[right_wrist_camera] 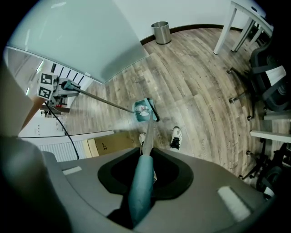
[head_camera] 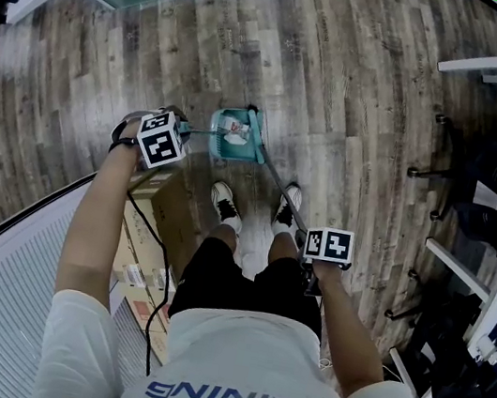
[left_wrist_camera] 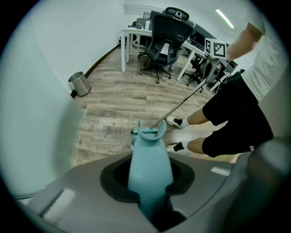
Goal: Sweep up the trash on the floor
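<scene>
Firmly, left claw point(left_wrist_camera: 151, 193) grips dustpan handle point(left_wrist_camera: 149, 157), right claw point(right_wrist_camera: 139, 202) grips broom handle point(right_wrist_camera: 142, 175).

Matt wood-grain floor point(head_camera: 363, 90); smooth teal plastic dustpan point(head_camera: 250, 146) and broom handle point(right_wrist_camera: 141, 191)

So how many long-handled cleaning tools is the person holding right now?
2. The dustpan's teal handle is clamped in the left gripper; the broom's handle is in the right gripper. Both reach the floor ahead of the shoes. None seems hidden.
</scene>
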`<state>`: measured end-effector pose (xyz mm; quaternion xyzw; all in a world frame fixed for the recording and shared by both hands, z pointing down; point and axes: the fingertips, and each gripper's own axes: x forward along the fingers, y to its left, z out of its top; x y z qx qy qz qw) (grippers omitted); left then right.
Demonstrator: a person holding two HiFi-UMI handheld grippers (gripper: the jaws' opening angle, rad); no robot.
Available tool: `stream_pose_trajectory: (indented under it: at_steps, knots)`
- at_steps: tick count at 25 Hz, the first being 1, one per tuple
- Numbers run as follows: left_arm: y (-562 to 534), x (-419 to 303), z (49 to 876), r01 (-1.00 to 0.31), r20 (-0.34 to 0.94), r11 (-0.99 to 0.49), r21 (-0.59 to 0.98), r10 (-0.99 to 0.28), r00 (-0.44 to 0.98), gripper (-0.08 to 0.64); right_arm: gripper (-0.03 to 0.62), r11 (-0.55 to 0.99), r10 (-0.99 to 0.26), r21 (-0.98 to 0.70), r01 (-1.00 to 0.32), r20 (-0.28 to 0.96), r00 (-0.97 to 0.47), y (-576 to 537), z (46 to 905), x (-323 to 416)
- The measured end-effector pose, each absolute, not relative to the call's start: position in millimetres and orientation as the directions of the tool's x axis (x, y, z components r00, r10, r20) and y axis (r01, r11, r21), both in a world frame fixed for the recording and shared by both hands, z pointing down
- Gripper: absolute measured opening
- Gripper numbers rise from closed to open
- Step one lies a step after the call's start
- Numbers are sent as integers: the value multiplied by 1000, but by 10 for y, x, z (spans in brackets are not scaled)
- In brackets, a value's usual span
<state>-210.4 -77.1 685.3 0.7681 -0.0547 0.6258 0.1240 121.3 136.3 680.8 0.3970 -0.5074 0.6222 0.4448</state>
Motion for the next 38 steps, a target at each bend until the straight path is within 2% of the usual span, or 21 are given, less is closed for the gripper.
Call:
stream_pose_trajectory:
  at_steps: [9,10,14,17,22,25,28,32,35,38]
  knots:
    - [-737,-2123,6861,-283,982,-952,117,67,179,119,107,-120,106,-265,-957,955,-278,1372,6746,1416]
    - [-733,-2125,6856,-296,981,-948,120,67,181,131,108,-114,100,-261,-959,957,-272,1362,6730,1438]
    - [-688,-2145,6797,-349,979,-929,128,60,197,261,109,-124,73,-259,-958,960,-270,1334,6670,1551]
    - [-767,-2177,6671,-416,975,-905,87,-7,220,321,109,-136,55,-266,-954,960,-276,1318,6622,1619]
    - [-875,-2194,6360,-634,920,-765,114,-159,358,350,109,-145,25,-278,-950,958,-285,1270,6527,1721]
    - [-924,-2296,6178,-698,897,-715,35,-285,337,357,109,-139,11,-283,-949,958,-287,1262,6482,1766]
    - [-1017,-2339,5903,-763,853,-646,-22,-410,323,357,109,-127,4,-286,-950,957,-289,1214,6468,1785]
    - [-989,-2206,5272,-871,719,-491,27,-596,358,328,109,-118,2,-283,-952,958,-286,1177,6425,1822]
    - [-917,-2081,4809,-927,566,-328,181,-736,371,238,109,-121,-16,-300,-946,954,-300,1068,6376,1847]
    - [-783,-1949,4505,-946,479,-243,216,-818,319,116,109,-106,-52,-318,-942,948,-314,903,6294,1824]
